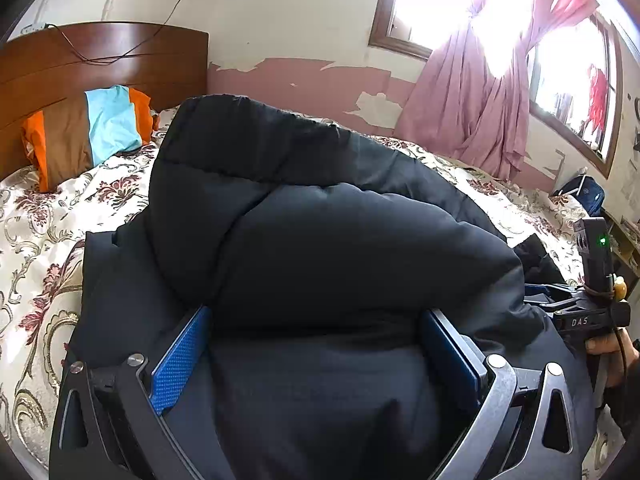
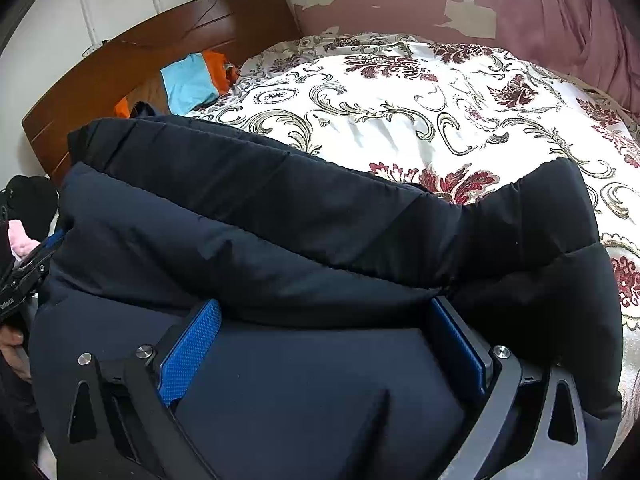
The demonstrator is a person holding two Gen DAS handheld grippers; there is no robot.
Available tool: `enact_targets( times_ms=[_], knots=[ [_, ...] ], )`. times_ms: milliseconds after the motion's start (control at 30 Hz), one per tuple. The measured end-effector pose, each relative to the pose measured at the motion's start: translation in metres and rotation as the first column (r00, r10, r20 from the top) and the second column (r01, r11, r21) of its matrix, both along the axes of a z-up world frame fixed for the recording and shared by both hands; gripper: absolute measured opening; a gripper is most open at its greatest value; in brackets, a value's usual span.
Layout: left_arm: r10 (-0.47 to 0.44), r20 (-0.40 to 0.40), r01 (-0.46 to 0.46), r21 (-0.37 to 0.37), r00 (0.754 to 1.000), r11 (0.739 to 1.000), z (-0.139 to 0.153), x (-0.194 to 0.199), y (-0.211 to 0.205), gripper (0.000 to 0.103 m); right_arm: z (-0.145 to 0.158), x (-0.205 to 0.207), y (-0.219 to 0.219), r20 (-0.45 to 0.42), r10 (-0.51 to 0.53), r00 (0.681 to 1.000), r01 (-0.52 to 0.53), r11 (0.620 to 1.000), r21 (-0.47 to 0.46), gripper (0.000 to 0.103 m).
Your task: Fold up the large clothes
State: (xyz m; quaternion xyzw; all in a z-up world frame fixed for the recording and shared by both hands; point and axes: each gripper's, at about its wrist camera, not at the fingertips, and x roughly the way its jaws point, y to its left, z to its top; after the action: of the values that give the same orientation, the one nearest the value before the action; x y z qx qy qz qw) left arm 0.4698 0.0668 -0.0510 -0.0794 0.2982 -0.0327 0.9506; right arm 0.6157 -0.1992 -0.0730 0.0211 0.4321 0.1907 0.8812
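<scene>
Floral bedspread [image 2: 400,92], wooden headboard [image 1: 100,60], striped pillow [image 1: 92,128], pink curtain [image 1: 472,108].

Home bedroom: bed [image 2: 460,92] under floral cover, wooden headboard [image 1: 100,60], pink curtains [image 1: 480,96], peeling walls.

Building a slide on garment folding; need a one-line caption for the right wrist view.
Right gripper open wide over a dark puffer jacket on a floral bedspread.

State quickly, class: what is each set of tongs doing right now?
Left tongs: open wide, the dark puffer jacket bulging between the pads, no clamp visible.
Right tongs: open wide over the same jacket.
</scene>
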Motion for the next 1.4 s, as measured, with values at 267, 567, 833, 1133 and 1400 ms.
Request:
enact_targets(
  times_ms=[267,567,833,1133,1400],
  knots=[
    [0.012,-0.007,-0.011,0.024,1.0,1.0,-0.002,0.0,-0.002,0.103,0.001,-0.005,0.0,0.016,-0.011,1.0,0.011,1.0,-0.019,0.099],
    [0.029,0.099,-0.029,-0.002,0.995,1.0,0.003,-0.024,0.004,0.103,0.007,-0.025,-0.012,0.114,-0.042,0.993,0.037,0.998,0.041,0.101],
    [0.134,0.138,-0.107,-0.185,0.981,0.977,0.012,-0.047,0.038,0.103,0.02,-0.04,-0.018,0.149,-0.091,0.985,0.086,0.996,0.036,0.101],
    [0.245,0.142,-0.202,-0.265,0.959,0.943,0.016,-0.064,0.066,0.103,0.053,-0.087,-0.057,0.175,-0.089,0.98,0.088,0.996,0.017,0.101],
    [0.266,-0.032,-0.261,-0.341,0.963,0.903,-0.011,-0.051,0.095,0.103,0.05,-0.089,-0.125,0.121,-0.229,0.966,0.236,0.97,-0.05,0.101]
  ],
)
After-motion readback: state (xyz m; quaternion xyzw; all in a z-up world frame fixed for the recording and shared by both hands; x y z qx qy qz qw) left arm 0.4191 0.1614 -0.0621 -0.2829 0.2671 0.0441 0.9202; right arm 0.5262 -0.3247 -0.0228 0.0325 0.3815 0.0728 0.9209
